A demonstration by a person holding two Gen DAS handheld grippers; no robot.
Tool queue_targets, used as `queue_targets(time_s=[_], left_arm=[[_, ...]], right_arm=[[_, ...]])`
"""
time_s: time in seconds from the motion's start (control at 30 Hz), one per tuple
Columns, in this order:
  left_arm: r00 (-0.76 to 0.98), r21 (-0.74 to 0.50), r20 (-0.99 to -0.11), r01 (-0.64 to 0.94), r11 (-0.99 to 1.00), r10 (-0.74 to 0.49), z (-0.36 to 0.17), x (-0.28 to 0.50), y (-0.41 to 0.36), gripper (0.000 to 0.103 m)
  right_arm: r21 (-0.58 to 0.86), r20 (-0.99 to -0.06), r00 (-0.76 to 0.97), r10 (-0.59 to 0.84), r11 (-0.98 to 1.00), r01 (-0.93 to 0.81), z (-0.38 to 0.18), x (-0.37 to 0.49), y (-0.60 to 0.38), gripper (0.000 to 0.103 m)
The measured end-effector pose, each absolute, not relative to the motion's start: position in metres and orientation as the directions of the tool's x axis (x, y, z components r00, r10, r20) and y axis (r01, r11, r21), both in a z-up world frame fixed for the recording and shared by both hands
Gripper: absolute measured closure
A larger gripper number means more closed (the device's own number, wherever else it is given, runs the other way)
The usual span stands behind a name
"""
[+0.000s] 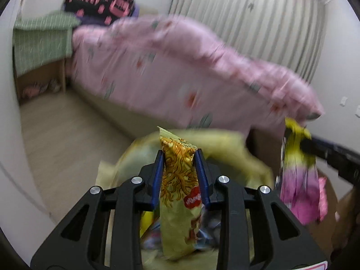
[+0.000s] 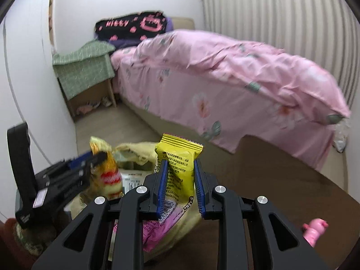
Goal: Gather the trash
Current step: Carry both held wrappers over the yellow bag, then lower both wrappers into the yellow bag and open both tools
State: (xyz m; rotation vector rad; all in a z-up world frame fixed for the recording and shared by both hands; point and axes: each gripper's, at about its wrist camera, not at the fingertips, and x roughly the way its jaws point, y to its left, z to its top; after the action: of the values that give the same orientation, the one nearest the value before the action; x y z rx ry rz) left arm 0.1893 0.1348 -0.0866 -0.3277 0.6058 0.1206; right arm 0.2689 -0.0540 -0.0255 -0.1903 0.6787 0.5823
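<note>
My left gripper [image 1: 178, 157] is shut on a yellow noodle packet [image 1: 177, 193] and holds it over a pale yellow trash bag [image 1: 227, 144] with wrappers inside. My right gripper [image 2: 180, 164] is shut on a yellow and pink snack wrapper [image 2: 177, 168], held beside the same bag [image 2: 135, 150]. In the left wrist view the right gripper [image 1: 310, 148] and its wrapper [image 1: 297, 180] show at the right. In the right wrist view the left gripper [image 2: 96, 157] and noodle packet [image 2: 108, 168] show at the left.
A bed with a pink floral duvet [image 2: 225, 67] runs along the curtain. A nightstand under a green cloth [image 2: 83, 67] stands by the wall. A cardboard box [image 1: 330, 202] sits at the right. A pink toy [image 2: 313, 229] lies on the brown floor.
</note>
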Motion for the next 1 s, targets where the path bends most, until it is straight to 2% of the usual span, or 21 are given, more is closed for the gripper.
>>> queue_targets(time_s=[0.1,0.2,0.3,0.47,0.63,1.0], left_arm=[[0.775,-0.295,-0.631,-0.246,0.923,0.004,-0.103,0.18,0.148,0.078],[0.77,-0.344,-0.638,-0.261,0.902,-0.021,-0.107,0.176,0.156,0.078],[0.772,-0.343,-0.634,-0.238,0.909,-0.037,-0.108,0.177,0.152,0.078],[0.787,-0.382,-0.61,-0.191,0.904,-0.091,-0.103,0.189,0.146,0.078],[0.801,-0.393,-0.591,-0.179,0.902,-0.099,-0.092,0.205,0.144,0.078],[0.772,-0.391,-0.63,-0.213,0.895,-0.091,-0.089,0.208,0.15,0.076]], right_arm=[[-0.011,-0.685,0.563,0.463,0.766,-0.643,-0.049,0.281,-0.025,0.081],[0.048,-0.757,0.431,0.491,0.7,-0.712,-0.072,0.293,-0.006,0.081],[0.037,-0.823,0.373,0.428,0.696,-0.717,-0.092,0.302,0.004,0.081],[0.028,-0.801,0.447,0.399,0.77,-0.637,-0.089,0.314,-0.012,0.081],[0.034,-0.775,0.462,0.43,0.759,-0.65,-0.084,0.304,-0.019,0.081],[0.076,-0.771,0.445,0.455,0.76,-0.645,-0.084,0.297,-0.021,0.081]])
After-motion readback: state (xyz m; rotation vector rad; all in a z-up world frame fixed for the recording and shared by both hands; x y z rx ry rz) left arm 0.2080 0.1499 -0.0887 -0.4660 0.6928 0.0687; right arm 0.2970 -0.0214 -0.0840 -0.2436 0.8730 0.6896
